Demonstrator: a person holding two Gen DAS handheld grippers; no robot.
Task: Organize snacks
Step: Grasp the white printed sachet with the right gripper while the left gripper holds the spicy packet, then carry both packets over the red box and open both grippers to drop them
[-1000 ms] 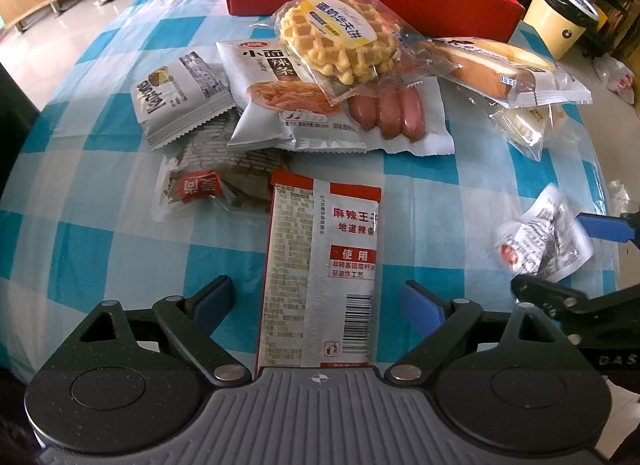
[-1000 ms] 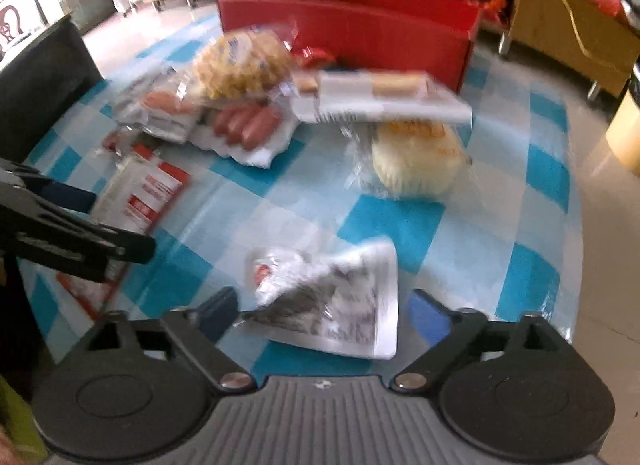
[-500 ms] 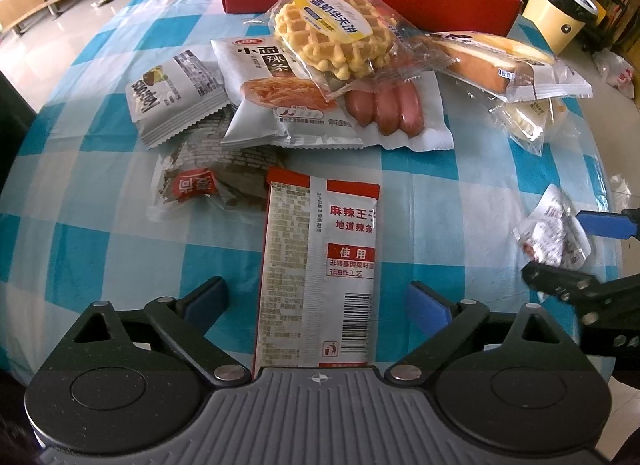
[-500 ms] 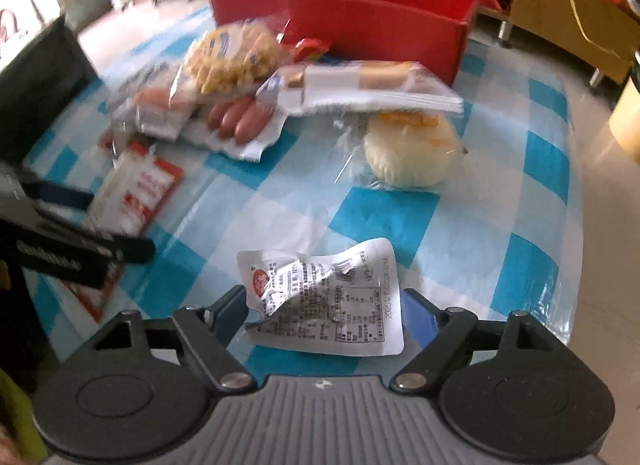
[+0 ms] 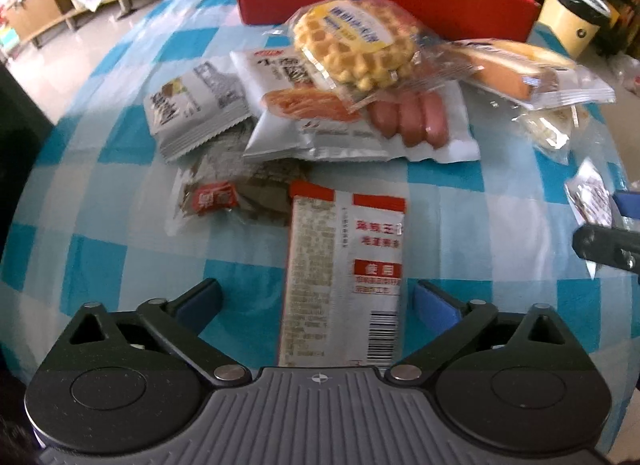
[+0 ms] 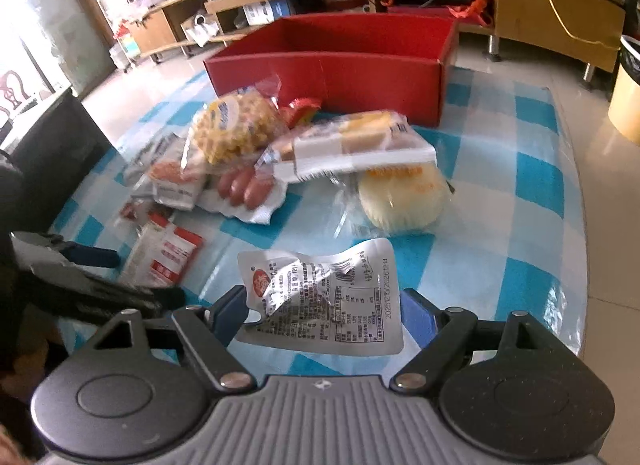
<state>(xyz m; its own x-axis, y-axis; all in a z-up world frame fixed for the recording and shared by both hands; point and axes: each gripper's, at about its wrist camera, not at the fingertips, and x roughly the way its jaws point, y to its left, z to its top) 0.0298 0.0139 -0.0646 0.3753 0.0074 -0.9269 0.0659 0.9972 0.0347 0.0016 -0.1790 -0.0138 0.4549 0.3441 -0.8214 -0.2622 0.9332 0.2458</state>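
Observation:
My left gripper (image 5: 316,299) straddles a long red-and-white spicy snack packet (image 5: 344,277) lying flat on the checked cloth. Its jaws are closing a little, and its blue pads stand clear of the packet's edges. My right gripper (image 6: 322,311) is shut on a crinkled silver snack packet (image 6: 324,297), held slightly above the cloth. In the left wrist view that silver packet (image 5: 590,197) shows at the far right edge. A red box (image 6: 328,77) stands open at the back of the table.
A heap of snacks lies before the box: a waffle (image 5: 354,49), sausages (image 5: 408,117), grey packets (image 5: 192,113), a bread bar (image 6: 352,145) and a round cake (image 6: 400,197). The table edge (image 6: 572,225) drops to the floor on the right. A yellow bin (image 5: 572,21) stands beyond.
My right gripper closed on the silver packet and lifted it off the cloth, tilting upward. The left gripper stayed over the red-and-white packet.

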